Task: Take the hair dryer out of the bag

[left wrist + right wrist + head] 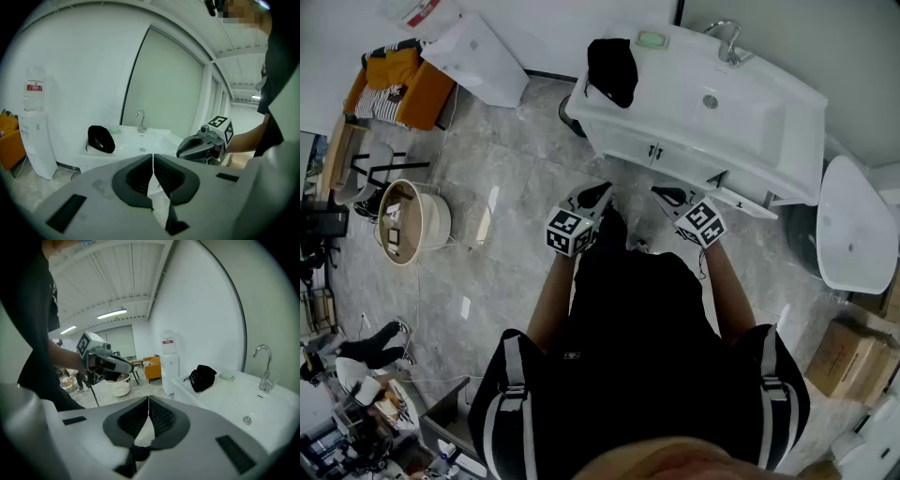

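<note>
Left gripper [598,195] has its jaws pressed together on nothing and hangs well short of the white sink counter [741,122]. The black bag [612,67] sits on the counter's left end. No hair dryer showing anywhere, so I'd guess it's inside. Right gripper [667,196] is clamped empty too. My take: bring both up to the bag, spread the jaws, pin the fabric with one, then fish through the opening with the other, nice and slow.

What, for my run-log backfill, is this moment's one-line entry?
stage: pre-grasp | left tool: shut, empty | right tool: shut, empty | black bag: on sink counter, untouched
</note>
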{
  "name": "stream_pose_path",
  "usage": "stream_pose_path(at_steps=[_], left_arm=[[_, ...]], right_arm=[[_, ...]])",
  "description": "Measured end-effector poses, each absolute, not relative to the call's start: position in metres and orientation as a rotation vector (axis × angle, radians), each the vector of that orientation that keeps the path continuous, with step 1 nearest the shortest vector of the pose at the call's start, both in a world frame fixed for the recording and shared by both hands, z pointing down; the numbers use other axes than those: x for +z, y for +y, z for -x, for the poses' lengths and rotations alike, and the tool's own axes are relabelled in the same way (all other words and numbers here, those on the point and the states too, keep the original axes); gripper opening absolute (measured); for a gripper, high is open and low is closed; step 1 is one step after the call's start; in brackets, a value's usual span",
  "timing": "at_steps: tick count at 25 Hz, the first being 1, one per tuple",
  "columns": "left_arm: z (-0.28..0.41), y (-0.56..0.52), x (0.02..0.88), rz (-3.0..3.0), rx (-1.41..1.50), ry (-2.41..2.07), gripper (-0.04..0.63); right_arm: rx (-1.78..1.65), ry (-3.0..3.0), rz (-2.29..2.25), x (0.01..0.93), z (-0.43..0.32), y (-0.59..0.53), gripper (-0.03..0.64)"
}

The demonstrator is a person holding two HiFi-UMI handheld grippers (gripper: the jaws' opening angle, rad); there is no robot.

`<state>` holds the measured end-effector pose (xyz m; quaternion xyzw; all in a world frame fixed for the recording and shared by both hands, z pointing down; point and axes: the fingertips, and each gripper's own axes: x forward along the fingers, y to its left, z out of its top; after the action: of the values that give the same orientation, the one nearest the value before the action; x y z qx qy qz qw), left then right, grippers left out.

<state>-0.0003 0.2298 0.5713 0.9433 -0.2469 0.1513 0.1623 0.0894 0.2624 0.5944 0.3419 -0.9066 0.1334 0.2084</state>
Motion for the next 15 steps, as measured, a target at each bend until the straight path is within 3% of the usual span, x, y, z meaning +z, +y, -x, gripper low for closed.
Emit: stream_pose_path(at_steps=[15], left_arm=[[0.005,0.218,0.569,-2.688,0.392,-0.686,0.02]], right_arm=[[0.378,-2.513,-0.995,0.597,-0.086,0.253,0.06]])
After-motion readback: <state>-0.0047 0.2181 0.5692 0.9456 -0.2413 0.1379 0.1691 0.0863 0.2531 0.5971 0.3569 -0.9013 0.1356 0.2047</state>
